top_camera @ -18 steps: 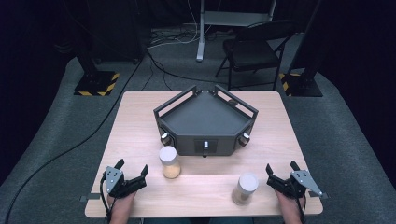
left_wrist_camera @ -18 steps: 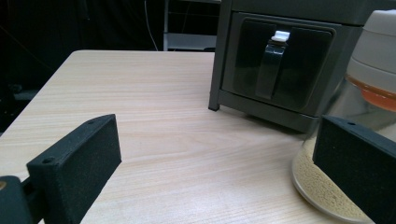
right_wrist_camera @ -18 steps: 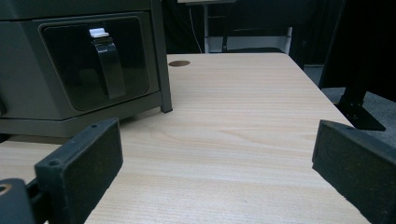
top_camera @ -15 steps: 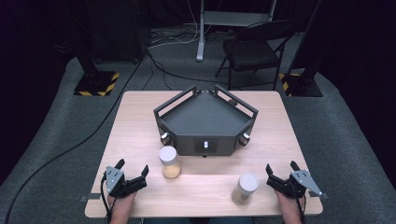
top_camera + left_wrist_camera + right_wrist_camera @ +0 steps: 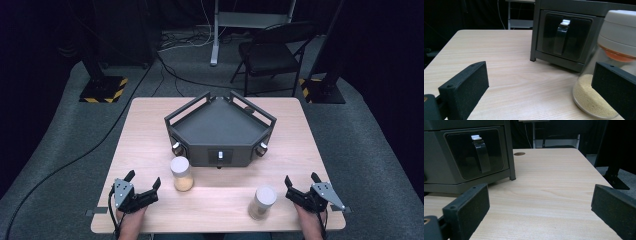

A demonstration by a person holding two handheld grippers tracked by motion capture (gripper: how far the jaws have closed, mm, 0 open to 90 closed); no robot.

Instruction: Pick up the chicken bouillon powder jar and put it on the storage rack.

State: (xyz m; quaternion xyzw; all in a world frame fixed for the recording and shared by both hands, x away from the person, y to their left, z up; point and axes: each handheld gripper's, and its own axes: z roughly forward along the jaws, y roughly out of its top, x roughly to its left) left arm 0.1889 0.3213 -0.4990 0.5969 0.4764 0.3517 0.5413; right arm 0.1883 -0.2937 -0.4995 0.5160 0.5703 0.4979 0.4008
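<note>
A clear jar of yellow grains [image 5: 181,173] with a white lid stands on the wooden table [image 5: 150,130], in front of the dark grey angular box [image 5: 220,125]. A second white-lidded jar with pale contents [image 5: 263,201] stands near the front right. My left gripper [image 5: 143,179] rests open at the front left, just left of the yellow jar. In the left gripper view the yellow jar [image 5: 599,75] sits partly behind the right jaw, and the left gripper [image 5: 539,85] holds nothing. My right gripper [image 5: 301,178] is open to the right of the pale jar. In its own view the right gripper [image 5: 540,207] has bare table between its jaws.
The box has a raised rail on top and latched front panels [image 5: 562,35] [image 5: 480,152]. A small round disc [image 5: 519,153] lies on the table beyond the box. Behind the table stand a folding chair [image 5: 272,52], stand bases and floor cables.
</note>
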